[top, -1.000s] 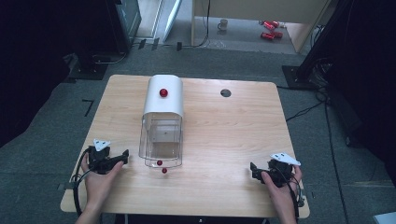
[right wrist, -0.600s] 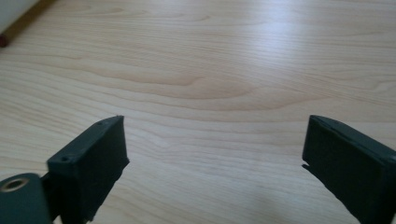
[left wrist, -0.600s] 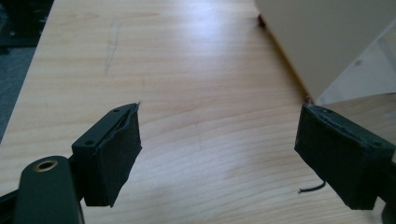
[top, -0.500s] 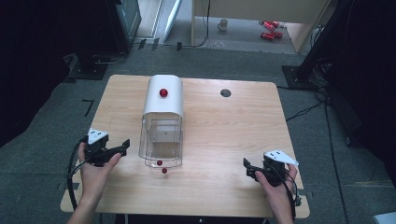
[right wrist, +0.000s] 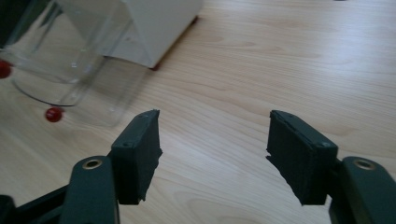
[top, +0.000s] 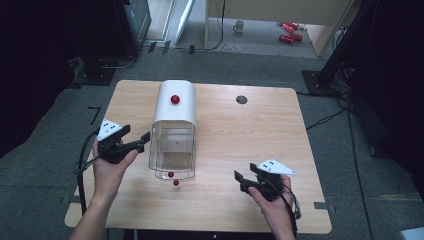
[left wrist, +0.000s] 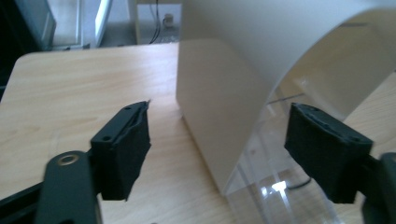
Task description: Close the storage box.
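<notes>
A container lies on the wooden table [top: 250, 135]: a white arched cover [top: 174, 110] with a red knob [top: 174, 99] on top, and a clear plastic part [top: 171, 150] that sticks out toward me. Two small red knobs [top: 170, 174] sit at the clear part's near end. My left gripper [top: 142, 140] is open just left of the container, its jaws pointing at the side wall. In the left gripper view the white cover [left wrist: 224, 93] stands between the open jaws. My right gripper [top: 240, 182] is open over bare wood, to the right of the clear part [right wrist: 70, 60] and a red knob [right wrist: 53, 114].
A dark round hole [top: 241, 99] is set in the table at the back right of centre. Bare wood lies right of the container. Grey carpet, cables and dark stands surround the table; red cans [top: 287, 31] lie on the floor far behind.
My left gripper has moved forward, up to the container's left side. My right gripper has moved left toward the container's near end. Both stay open.
</notes>
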The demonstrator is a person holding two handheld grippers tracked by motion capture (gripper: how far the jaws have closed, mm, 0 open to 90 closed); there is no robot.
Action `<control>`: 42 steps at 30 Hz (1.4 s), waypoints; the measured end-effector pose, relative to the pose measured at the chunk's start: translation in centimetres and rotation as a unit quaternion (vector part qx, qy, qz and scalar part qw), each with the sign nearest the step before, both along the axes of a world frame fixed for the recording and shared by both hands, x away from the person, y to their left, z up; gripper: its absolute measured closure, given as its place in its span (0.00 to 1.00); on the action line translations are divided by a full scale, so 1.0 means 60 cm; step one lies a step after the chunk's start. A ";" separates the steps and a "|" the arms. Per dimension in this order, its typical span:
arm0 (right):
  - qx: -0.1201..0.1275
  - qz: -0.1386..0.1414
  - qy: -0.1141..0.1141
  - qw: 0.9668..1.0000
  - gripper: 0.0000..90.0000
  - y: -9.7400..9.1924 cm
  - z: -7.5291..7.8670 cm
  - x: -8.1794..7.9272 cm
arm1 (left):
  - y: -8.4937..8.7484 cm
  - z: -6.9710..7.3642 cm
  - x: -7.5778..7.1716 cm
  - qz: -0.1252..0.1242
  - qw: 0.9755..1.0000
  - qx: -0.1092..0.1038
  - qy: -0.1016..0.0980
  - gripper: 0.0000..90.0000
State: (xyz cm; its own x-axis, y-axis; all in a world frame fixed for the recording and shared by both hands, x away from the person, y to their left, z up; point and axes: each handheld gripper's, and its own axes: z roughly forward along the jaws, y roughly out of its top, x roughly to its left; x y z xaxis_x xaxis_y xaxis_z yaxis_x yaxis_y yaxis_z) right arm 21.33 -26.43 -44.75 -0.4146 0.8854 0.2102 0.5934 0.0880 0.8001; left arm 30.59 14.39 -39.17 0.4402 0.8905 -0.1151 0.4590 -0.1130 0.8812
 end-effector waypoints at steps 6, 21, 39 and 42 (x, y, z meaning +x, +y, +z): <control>0.002 0.031 0.004 0.999 0.50 0.055 0.004 0.003 | -0.016 0.017 0.005 -0.025 1.000 -0.015 -0.012 0.44; 0.006 0.089 -0.019 0.996 0.55 0.164 0.013 -0.001 | -0.034 0.011 0.014 -0.071 0.997 -0.035 -0.003 0.62; 0.005 0.070 -0.005 0.997 0.58 0.222 -0.003 -0.004 | -0.061 0.018 0.027 -0.021 1.000 -0.002 -0.023 0.69; -0.003 0.064 -0.010 0.998 0.64 0.233 -0.003 -0.013 | -0.064 0.018 0.027 -0.018 0.999 -0.001 -0.029 0.67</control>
